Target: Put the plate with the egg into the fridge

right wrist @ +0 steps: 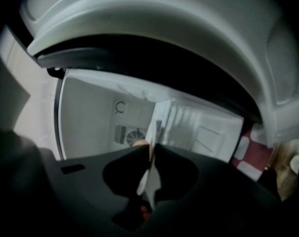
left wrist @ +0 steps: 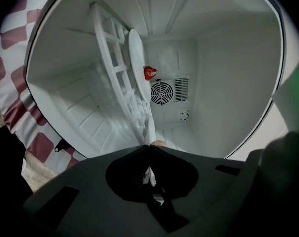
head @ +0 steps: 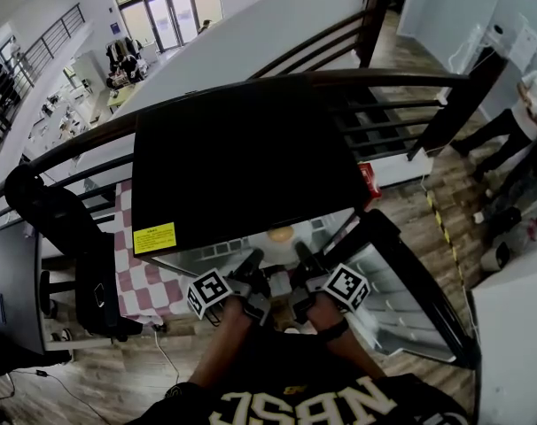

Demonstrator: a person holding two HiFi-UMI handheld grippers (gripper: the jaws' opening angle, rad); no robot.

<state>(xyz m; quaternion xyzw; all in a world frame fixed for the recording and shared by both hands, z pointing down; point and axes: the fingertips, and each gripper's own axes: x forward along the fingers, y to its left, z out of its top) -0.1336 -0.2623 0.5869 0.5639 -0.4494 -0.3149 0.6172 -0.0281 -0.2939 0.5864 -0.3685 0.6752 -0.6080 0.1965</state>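
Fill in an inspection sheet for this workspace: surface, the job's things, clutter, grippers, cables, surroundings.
Surface: white fridge interior, door open, white rack inside.
Job's things: plate carrying the egg, held at the fridge opening, not set down.
Clutter: small red item on the back wall above the fan.
Grippers: left gripper and right gripper each shut on the plate's rim.
Cables: what looks like a thin cable on the floor.
Surroundings: checked cloth, black chair, railing, people standing at right.
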